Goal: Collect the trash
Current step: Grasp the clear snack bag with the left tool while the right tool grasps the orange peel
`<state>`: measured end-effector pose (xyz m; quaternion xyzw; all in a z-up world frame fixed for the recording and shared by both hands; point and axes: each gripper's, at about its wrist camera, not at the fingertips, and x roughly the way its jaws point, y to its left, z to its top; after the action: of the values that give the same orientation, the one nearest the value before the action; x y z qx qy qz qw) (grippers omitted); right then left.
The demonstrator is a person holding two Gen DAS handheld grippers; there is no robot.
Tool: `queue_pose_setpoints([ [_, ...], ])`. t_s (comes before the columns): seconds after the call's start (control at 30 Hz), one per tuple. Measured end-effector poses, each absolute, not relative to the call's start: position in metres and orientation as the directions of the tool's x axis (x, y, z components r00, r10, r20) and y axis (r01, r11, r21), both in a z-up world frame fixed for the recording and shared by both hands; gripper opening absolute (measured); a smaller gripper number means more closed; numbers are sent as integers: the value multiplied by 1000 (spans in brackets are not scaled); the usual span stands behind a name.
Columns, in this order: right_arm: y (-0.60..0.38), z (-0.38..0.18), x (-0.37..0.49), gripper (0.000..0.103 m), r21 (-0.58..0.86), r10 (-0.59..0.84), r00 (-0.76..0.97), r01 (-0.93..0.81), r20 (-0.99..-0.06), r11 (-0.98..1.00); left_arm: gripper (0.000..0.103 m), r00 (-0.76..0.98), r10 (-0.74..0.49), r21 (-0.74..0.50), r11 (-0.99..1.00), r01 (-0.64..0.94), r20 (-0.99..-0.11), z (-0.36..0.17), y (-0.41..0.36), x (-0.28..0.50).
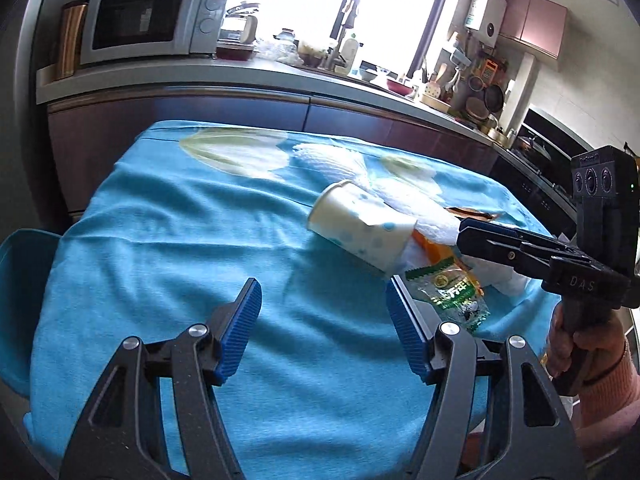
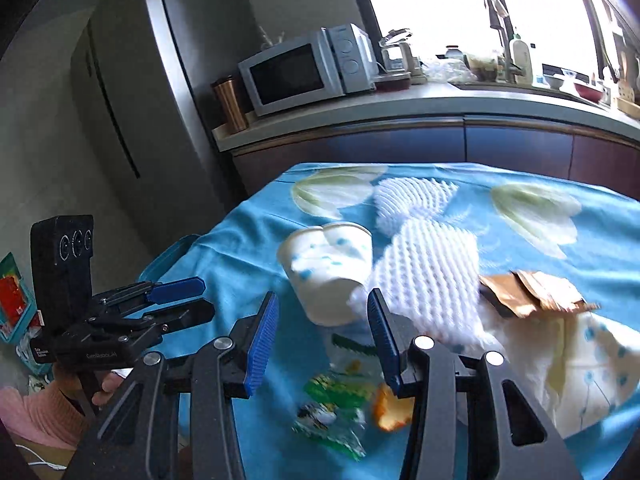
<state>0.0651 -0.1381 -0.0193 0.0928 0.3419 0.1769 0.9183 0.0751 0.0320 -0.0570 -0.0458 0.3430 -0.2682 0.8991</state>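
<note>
Trash lies on a blue flowered tablecloth (image 1: pixel 168 248). A white paper cup with blue dots (image 1: pixel 360 228) lies on its side; it also shows in the right wrist view (image 2: pixel 328 268). Beside it are white foam fruit nets (image 2: pixel 432 276), a green clear wrapper (image 1: pixel 452 300) (image 2: pixel 336 412), an orange peel piece (image 2: pixel 392 408), a brown paper scrap (image 2: pixel 536 292) and a crumpled napkin (image 2: pixel 584 372). My left gripper (image 1: pixel 324 320) is open and empty, left of the pile. My right gripper (image 2: pixel 324 340) is open and empty above the wrapper, close to the cup.
A kitchen counter (image 1: pixel 240 76) with a microwave (image 1: pixel 148 20), sink and dishes runs behind the table. A fridge (image 2: pixel 132 92) stands at the left. A blue chair (image 1: pixel 20 280) is at the table's left edge.
</note>
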Motion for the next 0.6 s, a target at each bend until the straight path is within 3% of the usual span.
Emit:
queue_pose_setpoints([
  [0.23,-173,-48,42,48,380,391,678,-175,-622,908,67,562,-554,-307,824,476,-614,-62,7,92],
  [0.6,-165,-56,40,49,436,458,654,-211,-602,875,67,524,-572,-349,813,467,-631,-62,-7,113],
])
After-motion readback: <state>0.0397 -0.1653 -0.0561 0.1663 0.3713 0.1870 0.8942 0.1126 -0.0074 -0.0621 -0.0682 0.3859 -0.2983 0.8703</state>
